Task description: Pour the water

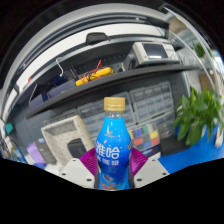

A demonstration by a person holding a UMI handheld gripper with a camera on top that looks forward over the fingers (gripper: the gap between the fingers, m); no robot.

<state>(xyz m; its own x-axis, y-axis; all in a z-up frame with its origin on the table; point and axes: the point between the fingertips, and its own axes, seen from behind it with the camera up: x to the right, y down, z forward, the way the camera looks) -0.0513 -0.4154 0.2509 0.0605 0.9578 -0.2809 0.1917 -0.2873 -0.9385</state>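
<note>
A blue plastic bottle [112, 150] with a yellow cap and a blue-and-white label stands upright between my fingers. My gripper [112, 168] is shut on the bottle: the magenta pads [87, 163] press against its body on both sides. The bottle's base is hidden below the fingers, so I cannot tell whether it rests on anything. It fills the space right in front of the camera, held up against the shelves behind.
Behind the bottle runs a long shelf [110, 80] with yellow tools and a grey box. A white wire basket [66, 132] sits left of the bottle. A green plant [198, 115] stands to the right, above a blue surface [195, 155].
</note>
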